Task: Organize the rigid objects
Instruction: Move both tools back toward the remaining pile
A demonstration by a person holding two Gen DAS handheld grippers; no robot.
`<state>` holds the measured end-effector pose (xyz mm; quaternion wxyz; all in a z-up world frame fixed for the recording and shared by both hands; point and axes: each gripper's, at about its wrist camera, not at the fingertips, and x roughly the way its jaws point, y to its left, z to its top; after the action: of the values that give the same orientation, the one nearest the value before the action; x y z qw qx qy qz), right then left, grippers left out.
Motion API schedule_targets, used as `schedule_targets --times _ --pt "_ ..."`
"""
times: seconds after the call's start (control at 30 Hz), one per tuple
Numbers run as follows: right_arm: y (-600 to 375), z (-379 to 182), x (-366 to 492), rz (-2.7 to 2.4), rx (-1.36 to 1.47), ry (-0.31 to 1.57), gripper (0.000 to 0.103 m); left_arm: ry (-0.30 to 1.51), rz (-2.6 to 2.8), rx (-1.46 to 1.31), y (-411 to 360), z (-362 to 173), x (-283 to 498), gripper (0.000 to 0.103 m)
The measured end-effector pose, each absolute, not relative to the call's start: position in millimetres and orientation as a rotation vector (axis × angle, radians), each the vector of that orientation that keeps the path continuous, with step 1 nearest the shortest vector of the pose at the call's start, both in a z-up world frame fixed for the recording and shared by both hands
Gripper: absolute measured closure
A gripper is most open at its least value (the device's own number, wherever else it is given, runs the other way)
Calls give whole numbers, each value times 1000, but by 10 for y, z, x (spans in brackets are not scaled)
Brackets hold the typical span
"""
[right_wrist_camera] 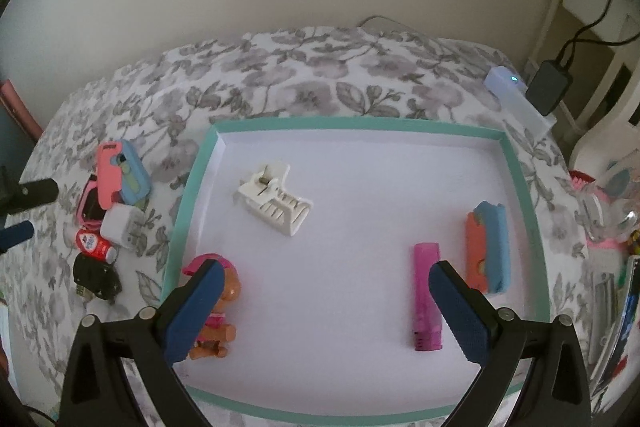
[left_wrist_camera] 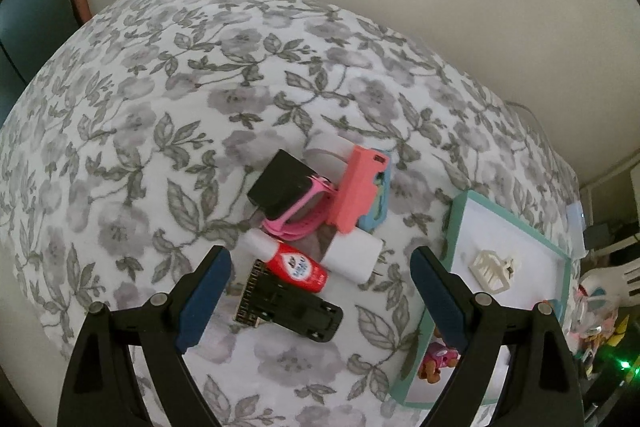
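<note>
While four items lie sorted in the tray [right_wrist_camera: 524, 179], namely hair clip [right_wrist_camera: 274, 205], doll [right_wrist_camera: 218, 303], lighter [right_wrist_camera: 426, 297] and sharpener [right_wrist_camera: 488, 247], a pile [left_wrist_camera: 308, 223] remains on the bed [left_wrist_camera: 160, 107]; left gripper [left_wrist_camera: 320, 295] and right gripper [right_wrist_camera: 326, 311] fingers spread, empty.

Left tool [left_wrist_camera: 320, 301] open, above black clip [left_wrist_camera: 294, 305], maybe not touching

Left wrist camera looks down along its open fingers at a cluster of small objects [left_wrist_camera: 308, 227] on the floral bedspread [left_wrist_camera: 160, 131], near; right wrist camera looks steeply down into the teal-rimmed tray [right_wrist_camera: 360, 123]; both views share the tray's white hair clip [right_wrist_camera: 274, 199] and that cluster.
</note>
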<state>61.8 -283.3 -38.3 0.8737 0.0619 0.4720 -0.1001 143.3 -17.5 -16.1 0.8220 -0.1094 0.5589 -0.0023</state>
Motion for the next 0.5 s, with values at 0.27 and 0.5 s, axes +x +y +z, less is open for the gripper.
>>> schedule_targets --times 0.27,0.5 --pt "-2504 -325 703 -157 81 889 0 1199 15 -277 123 -203 1479 12" --pt "-1844 -183 848 -67 -34 821 0 1183 66 -288 455 -196 1508 12"
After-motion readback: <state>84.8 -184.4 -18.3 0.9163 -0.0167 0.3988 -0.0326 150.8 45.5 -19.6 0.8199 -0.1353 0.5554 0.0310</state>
